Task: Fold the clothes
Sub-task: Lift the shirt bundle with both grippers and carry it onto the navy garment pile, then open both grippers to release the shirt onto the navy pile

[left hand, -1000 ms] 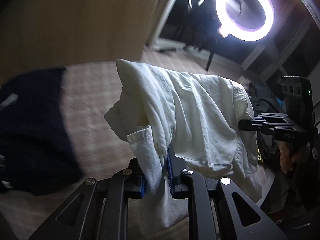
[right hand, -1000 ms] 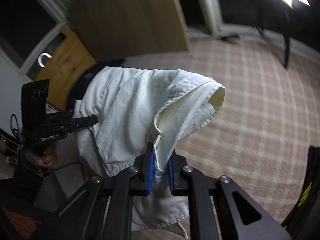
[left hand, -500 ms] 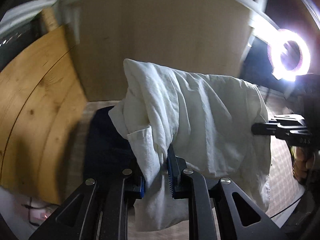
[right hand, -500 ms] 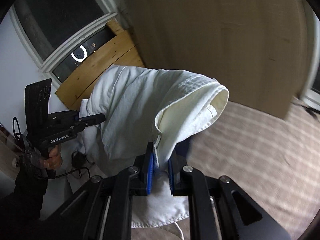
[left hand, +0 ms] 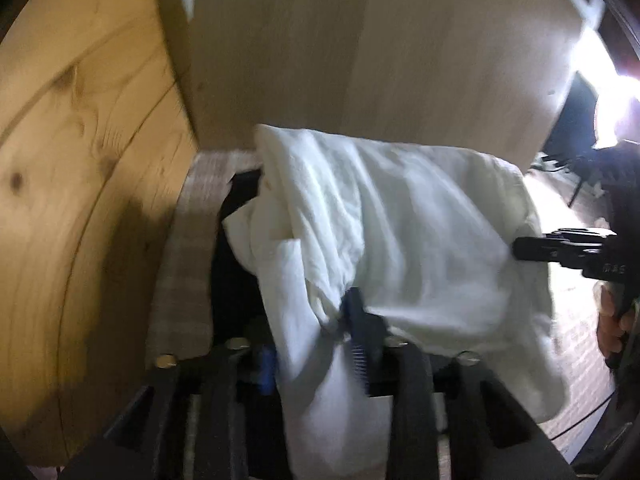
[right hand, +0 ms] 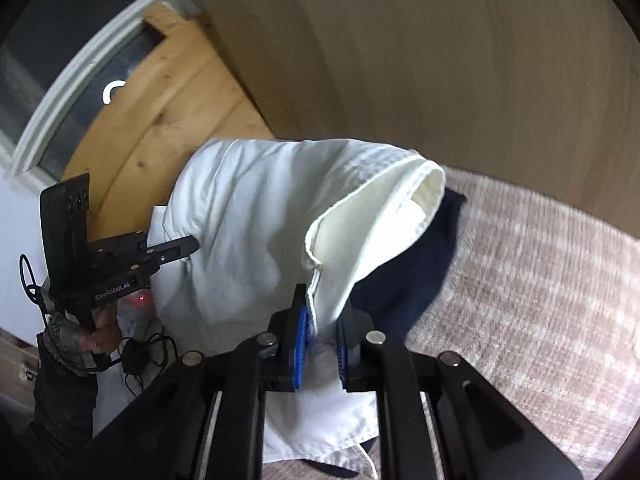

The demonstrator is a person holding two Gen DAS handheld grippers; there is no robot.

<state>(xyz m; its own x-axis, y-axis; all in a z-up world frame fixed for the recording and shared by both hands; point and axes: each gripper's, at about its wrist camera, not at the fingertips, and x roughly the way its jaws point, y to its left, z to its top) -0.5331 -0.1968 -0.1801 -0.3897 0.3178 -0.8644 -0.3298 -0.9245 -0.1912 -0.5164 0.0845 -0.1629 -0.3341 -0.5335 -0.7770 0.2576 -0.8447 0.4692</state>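
The white garment [left hand: 420, 240] is suspended between the two grippers and fills the centre of both wrist views. In the left wrist view it drapes from the upper centre down to the lower centre of the frame.

Left gripper [left hand: 316, 356]: lower centre of the left wrist view. Its jaws have just been opening. A fold of the white garment hangs down between them. The blue pad [left hand: 266, 368] on the left side of the frame stands clear of the cloth; the dark finger on the right lies against it. The picture is blurred here, so a firm clamp cannot be confirmed. The gap is moderate.

Right gripper [right hand: 322, 344]: lower centre of the right wrist view. Its jaws have just been opening slightly. The gap is narrow, and the hemmed edge of the garment passes down between the blue pads [right hand: 300, 344]. Contact on both pads cannot be told with certainty.

A dark navy garment [right hand: 404, 276] lies on the checked cover [right hand: 540, 300], directly below and behind the white garment, right of centre in the right wrist view. A wooden board [left hand: 80, 200] occupies the left of the left wrist view; a pale panel [left hand: 380, 48] fills the top.

The opposite gripper appears at each frame edge: the left one at centre left of the right wrist view, with a hand [right hand: 96, 332] on its handle.
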